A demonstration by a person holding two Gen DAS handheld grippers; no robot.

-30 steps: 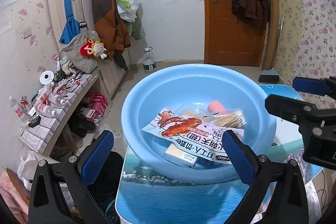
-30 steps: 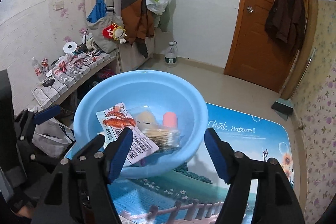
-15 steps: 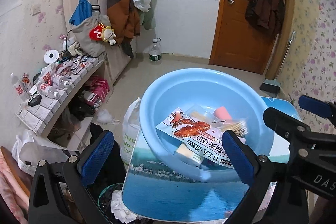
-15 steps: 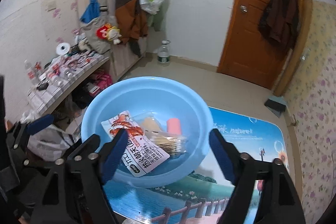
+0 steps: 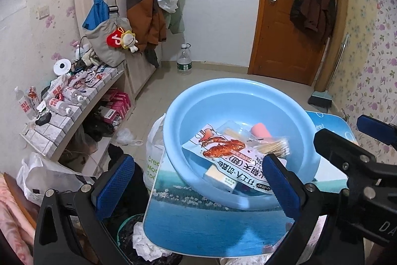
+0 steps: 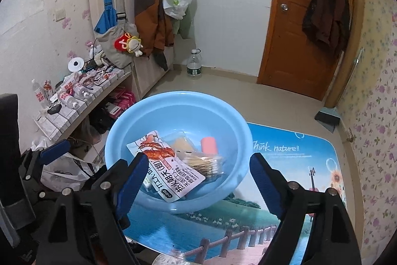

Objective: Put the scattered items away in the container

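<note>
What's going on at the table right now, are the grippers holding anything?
Neither is. The left gripper and right gripper are both open and empty, held above the near edge of the table. The blue basin sits on the table's left end and already holds a snack packet, a pink cylinder, a bag of cotton swabs and a small box. No loose items show on the visible tabletop.

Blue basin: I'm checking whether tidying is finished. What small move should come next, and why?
Probably a short look over the table for strays. Both the left gripper and the right gripper are open and empty, and the snack packet already lies inside the blue basin.
</note>
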